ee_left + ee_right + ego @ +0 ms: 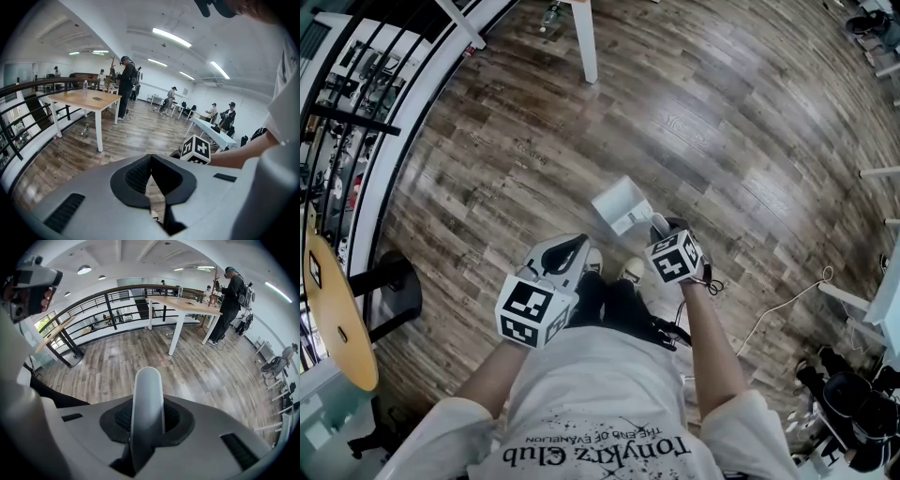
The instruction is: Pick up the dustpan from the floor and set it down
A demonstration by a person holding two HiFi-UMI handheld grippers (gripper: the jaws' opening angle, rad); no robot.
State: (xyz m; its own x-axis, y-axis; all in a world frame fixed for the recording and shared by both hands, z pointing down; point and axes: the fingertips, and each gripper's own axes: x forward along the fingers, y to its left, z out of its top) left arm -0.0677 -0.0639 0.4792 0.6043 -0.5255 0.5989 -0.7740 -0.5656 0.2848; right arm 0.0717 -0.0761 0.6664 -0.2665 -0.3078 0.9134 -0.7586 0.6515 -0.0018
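Grips the dustpan (621, 204) by its white handle (146, 394) in the right gripper (660, 228) - pan seemingly just off the floor (722, 141). Shows the left gripper (151, 185) shut, empty. Looks light, rigid, smooth plastic - best held by the handle.

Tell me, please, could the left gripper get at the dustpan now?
Probably yes: the dustpan, held in the right gripper, is close to the left gripper, with nothing between them.

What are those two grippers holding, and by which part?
The right gripper grips the white dustpan by its handle; the left gripper is shut on nothing.
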